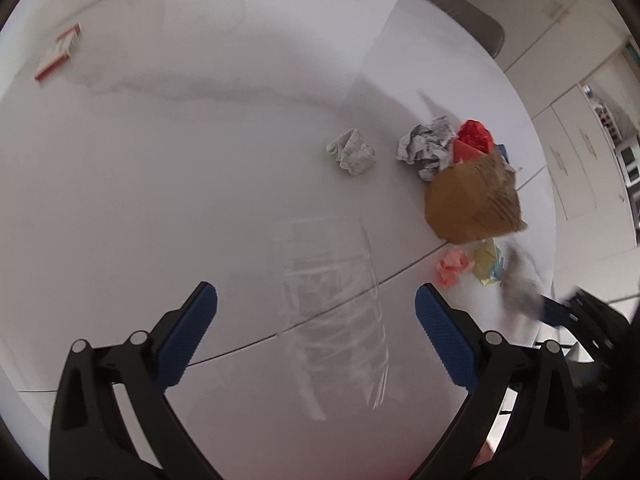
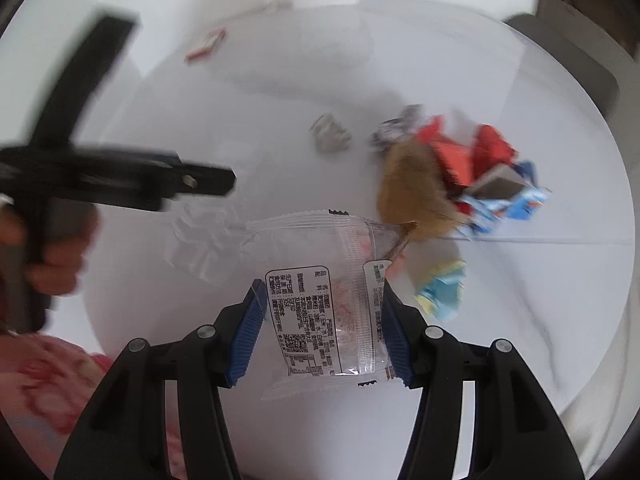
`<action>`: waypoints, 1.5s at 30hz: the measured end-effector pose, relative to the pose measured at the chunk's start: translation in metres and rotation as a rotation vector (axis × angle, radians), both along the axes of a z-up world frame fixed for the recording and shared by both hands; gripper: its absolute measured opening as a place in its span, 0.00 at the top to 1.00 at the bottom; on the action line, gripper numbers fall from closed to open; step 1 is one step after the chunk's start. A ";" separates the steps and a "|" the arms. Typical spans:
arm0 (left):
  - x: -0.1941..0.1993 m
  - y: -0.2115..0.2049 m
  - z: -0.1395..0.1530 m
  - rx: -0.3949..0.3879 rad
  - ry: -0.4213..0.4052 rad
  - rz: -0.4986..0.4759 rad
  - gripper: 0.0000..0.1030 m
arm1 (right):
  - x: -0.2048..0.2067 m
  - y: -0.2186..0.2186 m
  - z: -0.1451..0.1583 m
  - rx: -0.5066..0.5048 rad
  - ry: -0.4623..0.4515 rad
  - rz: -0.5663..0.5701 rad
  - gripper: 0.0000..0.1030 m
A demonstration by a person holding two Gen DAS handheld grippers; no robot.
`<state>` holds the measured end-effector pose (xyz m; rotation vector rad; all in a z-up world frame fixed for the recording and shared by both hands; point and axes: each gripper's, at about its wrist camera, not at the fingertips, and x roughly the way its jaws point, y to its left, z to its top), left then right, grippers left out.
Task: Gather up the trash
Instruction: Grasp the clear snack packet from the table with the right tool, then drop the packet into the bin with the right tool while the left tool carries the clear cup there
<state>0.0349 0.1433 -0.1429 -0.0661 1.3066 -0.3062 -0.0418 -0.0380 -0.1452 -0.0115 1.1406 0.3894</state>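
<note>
Taking the brown paper bag as the landmark, the scene runs like this from left to right. Far to its left, near the far edge of the white bench, lies a small red-and-white box. Closer to the bag sits a crumpled ball of printed paper, and just beside the bag's upper left corner lies a larger grey-and-white crumpled wad. A red crumpled piece lies just behind the bag. Just in front of the bag lie a pink scrap and a yellow-and-blue scrap.

The left tongs point steeply down at the bench, well to the left of and nearer than the bag. Their blue pads stand wide apart, with a flat clear plastic wrapper lying on the bench between and beneath them; the pads do not touch it.

In the right wrist view a hand grips the black handle of the left tongs at the left edge, above a pink patterned sleeve. The right tongs also tilt steeply down, nearer than the bag. Their pads are clamped on the two long edges of a clear snack wrapper with black printed labels, which stretches flat between them, its far end reaching towards the bag's lower edge. To the right of the bag sits a blurred heap of red and blue packaging.
</note>
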 end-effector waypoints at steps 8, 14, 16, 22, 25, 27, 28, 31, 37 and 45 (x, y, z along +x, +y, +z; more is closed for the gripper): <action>0.002 -0.033 -0.027 0.091 0.054 -0.067 0.35 | -0.053 -0.122 0.059 0.188 -0.078 -0.384 0.46; -0.004 -0.045 -0.022 0.125 0.024 -0.076 0.38 | -0.112 -0.214 0.053 0.130 -0.065 -0.666 0.44; -0.008 -0.048 -0.014 0.118 0.013 -0.072 0.38 | -0.131 -0.237 0.035 0.118 -0.031 -0.740 0.44; -0.032 -0.071 0.032 0.062 -0.041 -0.114 0.39 | -0.183 -0.301 -0.096 0.110 0.235 -0.937 0.44; -0.047 -0.089 0.057 0.036 -0.078 -0.170 0.39 | -0.188 -0.304 -0.165 0.165 0.356 -0.973 0.44; -0.059 -0.107 0.076 0.010 -0.103 -0.220 0.39 | -0.184 -0.306 -0.215 0.193 0.442 -0.978 0.44; -0.064 -0.116 0.083 0.000 -0.115 -0.243 0.39 | -0.182 -0.306 -0.233 0.197 0.474 -0.973 0.44; -0.079 -0.144 0.101 -0.020 -0.134 -0.324 0.39 | -0.175 -0.302 -0.285 0.195 0.574 -0.947 0.44; -0.119 -0.212 0.106 -0.025 -0.134 -0.491 0.39 | -0.154 -0.301 -0.340 0.186 0.674 -0.923 0.29; -0.159 -0.294 0.092 -0.016 -0.123 -0.691 0.38 | -0.170 -0.323 -0.278 0.206 0.521 -0.965 0.19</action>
